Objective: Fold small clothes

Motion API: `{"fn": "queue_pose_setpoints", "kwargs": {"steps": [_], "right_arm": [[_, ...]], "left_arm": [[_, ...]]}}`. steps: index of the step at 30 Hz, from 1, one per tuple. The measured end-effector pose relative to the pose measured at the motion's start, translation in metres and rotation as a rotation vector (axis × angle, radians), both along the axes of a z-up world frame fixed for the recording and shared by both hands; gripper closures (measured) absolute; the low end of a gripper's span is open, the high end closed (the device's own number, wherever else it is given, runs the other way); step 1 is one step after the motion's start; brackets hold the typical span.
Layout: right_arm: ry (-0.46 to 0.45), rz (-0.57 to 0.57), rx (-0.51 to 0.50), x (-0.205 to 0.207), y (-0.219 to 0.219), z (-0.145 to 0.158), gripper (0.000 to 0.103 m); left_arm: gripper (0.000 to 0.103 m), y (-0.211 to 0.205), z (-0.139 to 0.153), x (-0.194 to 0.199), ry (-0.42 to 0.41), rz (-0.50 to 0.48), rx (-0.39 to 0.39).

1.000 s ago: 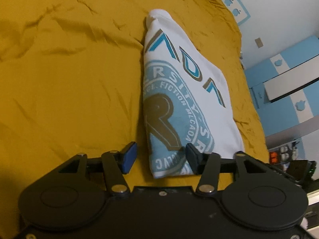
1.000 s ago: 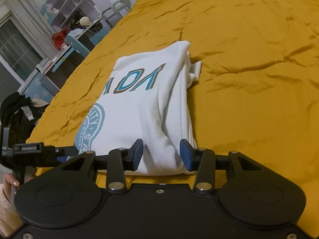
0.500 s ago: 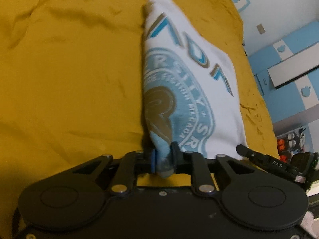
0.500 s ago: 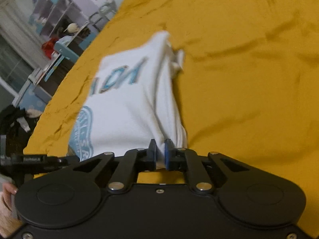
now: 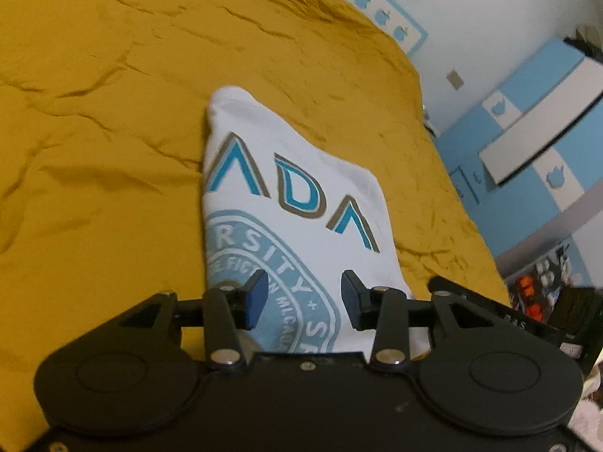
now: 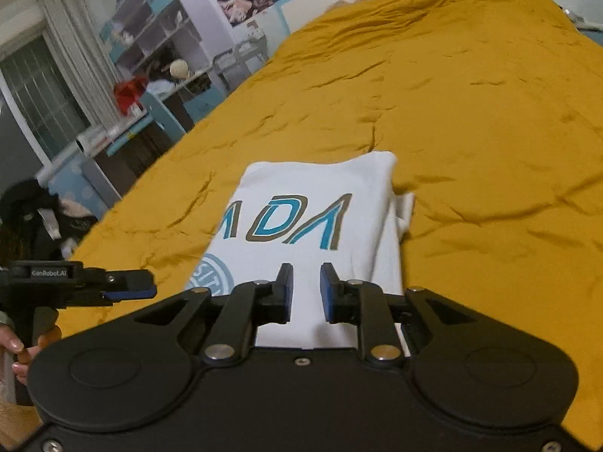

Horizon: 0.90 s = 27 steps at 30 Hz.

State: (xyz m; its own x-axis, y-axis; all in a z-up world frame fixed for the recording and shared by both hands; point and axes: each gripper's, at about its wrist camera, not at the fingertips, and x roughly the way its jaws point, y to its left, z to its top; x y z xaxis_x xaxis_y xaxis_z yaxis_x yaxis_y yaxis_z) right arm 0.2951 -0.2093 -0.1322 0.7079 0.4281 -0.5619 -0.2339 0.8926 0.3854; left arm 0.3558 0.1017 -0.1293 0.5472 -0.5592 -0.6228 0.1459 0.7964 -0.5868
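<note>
While the folded white shirt (image 5: 297, 203) lies flat on the mustard bedspread (image 5: 113, 113) just ahead of both tools, the left gripper (image 5: 303, 297) has just opened, pads apart over the near hem, pinching nothing. Beside it, the right gripper (image 6: 304, 293) has also just parted to a narrow gap, pads clear of the cloth.

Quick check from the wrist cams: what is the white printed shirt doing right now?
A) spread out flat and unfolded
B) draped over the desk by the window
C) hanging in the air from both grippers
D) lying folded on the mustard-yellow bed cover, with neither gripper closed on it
D: the white shirt lies folded on the yellow cover, and the jaws of the left gripper and the right gripper, which have just been opening, stand apart above it.
</note>
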Motion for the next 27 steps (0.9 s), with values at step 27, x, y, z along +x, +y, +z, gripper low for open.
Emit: {"fn": "queue_pose_setpoints", "kwargs": {"steps": [27], "right_arm": [[0.059,-0.103,-0.03,0.066,0.002,-0.025,0.082]], "left_arm": [[0.045,-0.002,-0.026,0.076,-0.019,0.071,0.054]]}}
